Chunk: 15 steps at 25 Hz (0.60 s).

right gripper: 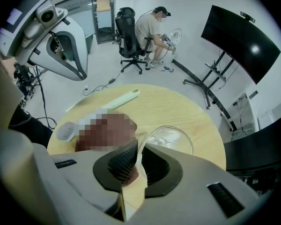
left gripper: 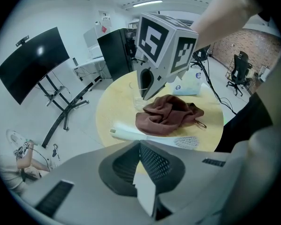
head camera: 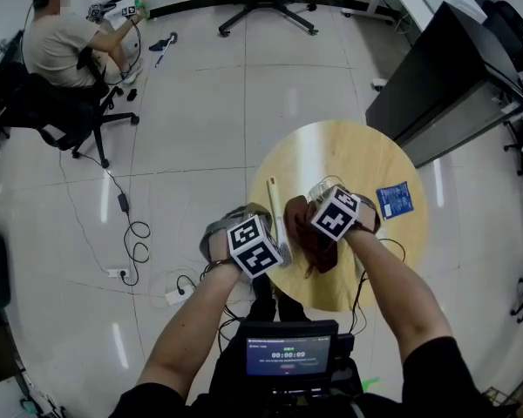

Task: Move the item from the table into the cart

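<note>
The right gripper [right gripper: 139, 146] has its jaws nearly together, clamped on the thin wall of a clear glass [right gripper: 171, 137]. The rim runs into the narrow gap between the pads, and the rest of the glass sits just beyond and to the right of the jaws. The glass stands upright on the round wooden table [left gripper: 114, 109]. A brown cloth [left gripper: 168, 114] lies bunched just left of these jaws, touching or nearly touching the glass. Beyond the cloth, further left, a white long-handled brush [left gripper: 131, 134] lies flat on the tabletop. A blue packet [head camera: 394, 200] rests near the table's edge, well off to the right of the right jaws.

The left gripper [left gripper: 139, 146] has its jaws together with nothing between them. It hangs over the table's near edge, with the brush just ahead of its jaws and the cloth right behind that. The marker cube [left gripper: 166, 39] of the right gripper stands above the glass, straight ahead of the left jaws.

Far past the table, a person [right gripper: 147, 29] sits on an office chair [right gripper: 126, 32], and a dark screen [right gripper: 239, 41] stands on a floor stand.
</note>
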Tool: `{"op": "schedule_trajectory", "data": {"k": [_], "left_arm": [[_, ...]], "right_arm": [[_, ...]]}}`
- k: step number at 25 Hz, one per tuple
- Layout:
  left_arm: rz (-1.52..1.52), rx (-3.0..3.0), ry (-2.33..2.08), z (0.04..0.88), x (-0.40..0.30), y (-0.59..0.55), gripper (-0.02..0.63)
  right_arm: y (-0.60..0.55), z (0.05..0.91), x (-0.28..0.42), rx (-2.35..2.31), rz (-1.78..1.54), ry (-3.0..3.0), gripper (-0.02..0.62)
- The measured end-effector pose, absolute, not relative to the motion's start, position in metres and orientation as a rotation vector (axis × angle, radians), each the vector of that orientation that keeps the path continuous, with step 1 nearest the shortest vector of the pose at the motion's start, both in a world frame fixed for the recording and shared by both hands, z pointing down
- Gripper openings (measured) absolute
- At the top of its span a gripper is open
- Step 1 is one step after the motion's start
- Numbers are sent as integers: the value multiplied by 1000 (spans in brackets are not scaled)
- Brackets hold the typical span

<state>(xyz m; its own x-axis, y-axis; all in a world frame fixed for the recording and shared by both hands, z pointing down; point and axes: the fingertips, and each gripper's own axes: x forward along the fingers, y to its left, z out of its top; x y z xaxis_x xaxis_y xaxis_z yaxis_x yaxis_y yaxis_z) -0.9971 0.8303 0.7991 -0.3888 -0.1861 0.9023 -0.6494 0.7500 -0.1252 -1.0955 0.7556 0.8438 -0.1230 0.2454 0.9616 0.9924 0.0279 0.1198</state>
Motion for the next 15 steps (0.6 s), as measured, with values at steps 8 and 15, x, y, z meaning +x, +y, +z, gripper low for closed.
{"op": "schedule_trajectory", "data": {"k": [8,15], "left_arm": [[652,623,-1971,728,-992,814,-11],[807,653,-2058,605,-1000,732,-11]], "right_arm": [[735,753,-1081,-1354,-1056,-1675,11],[658,597,-1064,-1360,-965,-1942,11]]}}
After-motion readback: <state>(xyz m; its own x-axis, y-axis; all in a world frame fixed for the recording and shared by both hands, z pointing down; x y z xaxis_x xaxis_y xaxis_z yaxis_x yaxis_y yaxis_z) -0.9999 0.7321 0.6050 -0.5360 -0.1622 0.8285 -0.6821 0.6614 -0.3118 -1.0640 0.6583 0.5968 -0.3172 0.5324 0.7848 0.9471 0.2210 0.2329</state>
